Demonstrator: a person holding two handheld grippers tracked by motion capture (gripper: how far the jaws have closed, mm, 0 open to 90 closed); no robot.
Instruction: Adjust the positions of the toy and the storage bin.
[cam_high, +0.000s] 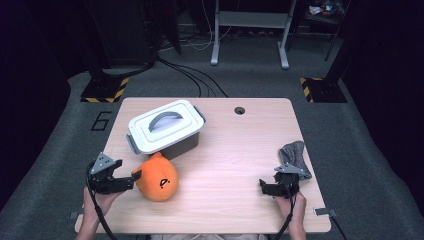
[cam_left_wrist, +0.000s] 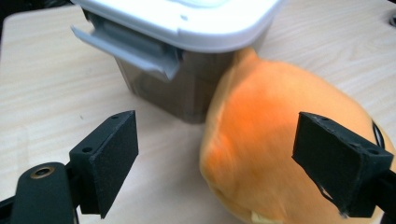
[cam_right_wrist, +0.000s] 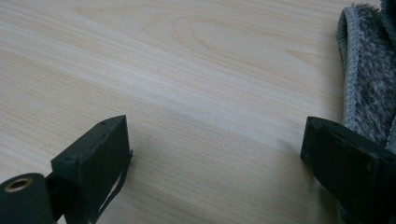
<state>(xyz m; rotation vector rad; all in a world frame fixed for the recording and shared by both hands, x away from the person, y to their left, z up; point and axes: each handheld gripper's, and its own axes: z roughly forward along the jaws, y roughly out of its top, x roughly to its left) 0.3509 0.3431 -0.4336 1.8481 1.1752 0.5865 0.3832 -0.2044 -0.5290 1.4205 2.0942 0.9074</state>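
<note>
Left tongs, held low over the near-left part of the counter, stand wide open and grip nothing; in the left gripper view the jaws straddle the near side of an orange plush toy, one jaw beside it and the other in front of its flank. Whether either jaw touches the plush cannot be told. Orange plush toy: rests on the counter, its top just beside the front of a closed storage box with a white lid and grey handle. Right tongs, at the near-right of the counter, are likewise wide open and empty. Grey cloth: lies just beyond and beside the right tongs; in the right gripper view its hemmed edge runs alongside one jaw.
</note>
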